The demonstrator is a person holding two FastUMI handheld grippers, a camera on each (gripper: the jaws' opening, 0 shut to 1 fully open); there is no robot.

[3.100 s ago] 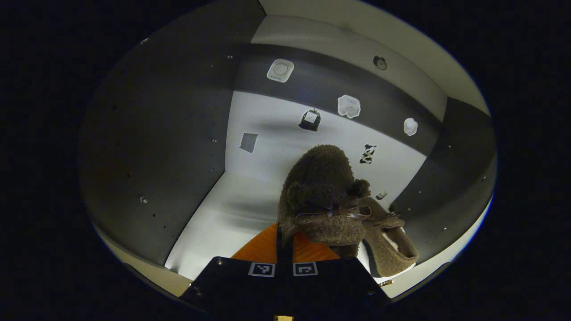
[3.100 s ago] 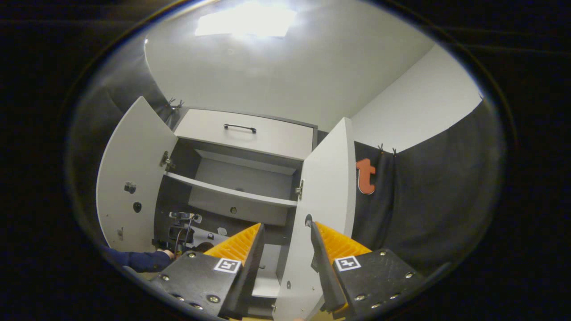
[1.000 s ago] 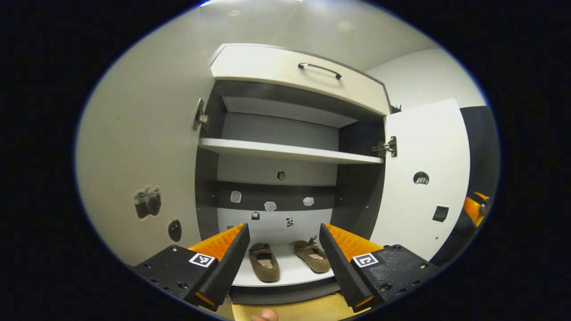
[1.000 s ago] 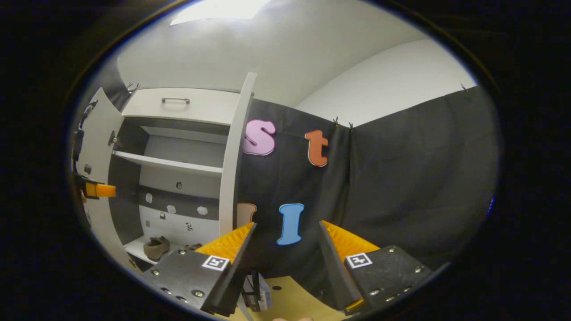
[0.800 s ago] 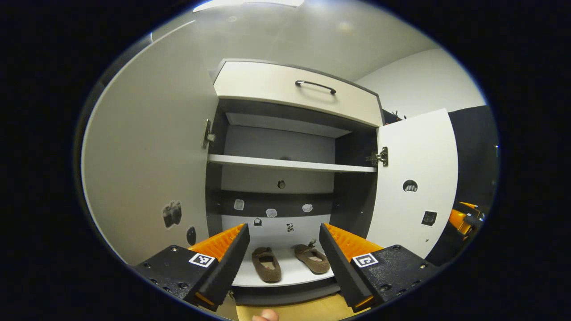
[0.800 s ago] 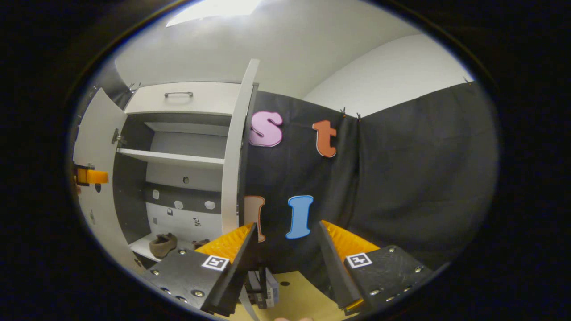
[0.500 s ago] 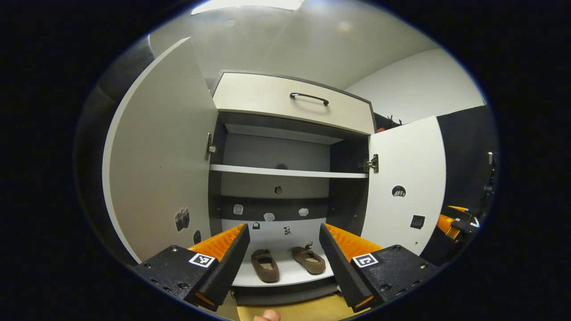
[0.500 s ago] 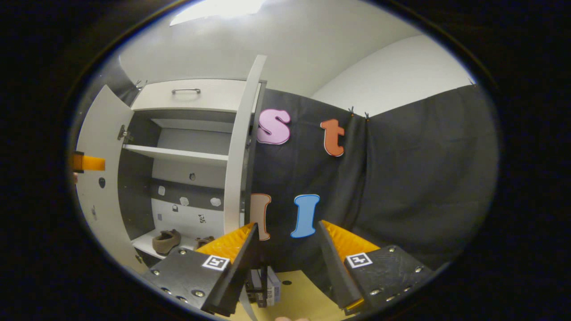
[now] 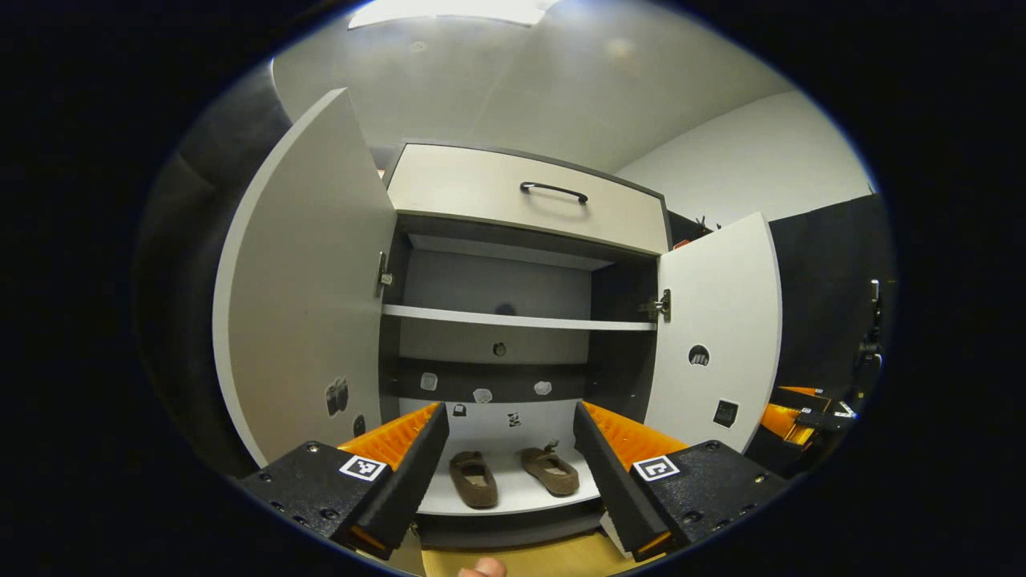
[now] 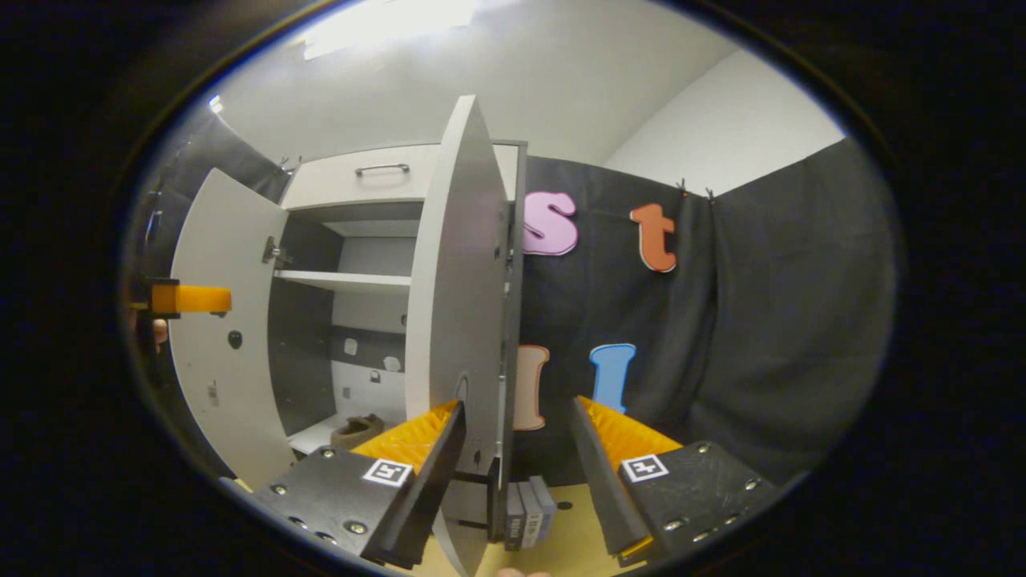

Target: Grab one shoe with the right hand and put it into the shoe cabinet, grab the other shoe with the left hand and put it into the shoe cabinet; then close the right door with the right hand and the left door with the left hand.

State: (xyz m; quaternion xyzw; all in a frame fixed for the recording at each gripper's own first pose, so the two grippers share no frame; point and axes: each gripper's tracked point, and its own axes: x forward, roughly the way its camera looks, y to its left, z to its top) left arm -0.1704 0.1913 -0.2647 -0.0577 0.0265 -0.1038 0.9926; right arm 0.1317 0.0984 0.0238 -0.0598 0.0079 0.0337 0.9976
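Observation:
Two brown fuzzy shoes, one (image 9: 473, 479) beside the other (image 9: 550, 470), lie on the bottom shelf of the shoe cabinet (image 9: 513, 497), toes pointing inward. My left gripper (image 9: 510, 437) hangs open in front of the cabinet, a good way back from the shoes. Both white doors stand open: the left door (image 9: 309, 280) and the right door (image 9: 717, 336). In the right gripper view my right gripper (image 10: 513, 429) is open just beyond the right door's free edge (image 10: 461, 272), and one shoe (image 10: 357, 431) shows past that edge. The left gripper's orange finger (image 10: 188, 300) sits at the far left.
A white drawer with a dark handle (image 9: 553, 190) tops the cabinet, and a bare white shelf (image 9: 513, 320) crosses its middle. Black cloth (image 10: 721, 336) hangs to the right of the cabinet. Small dark boxes (image 10: 525, 505) stand on the yellow floor (image 10: 561, 529) by the right door.
The left gripper let go of its shoe and drew back out of the cabinet, both shoes now lying inside. The right gripper swung left toward the right door's edge.

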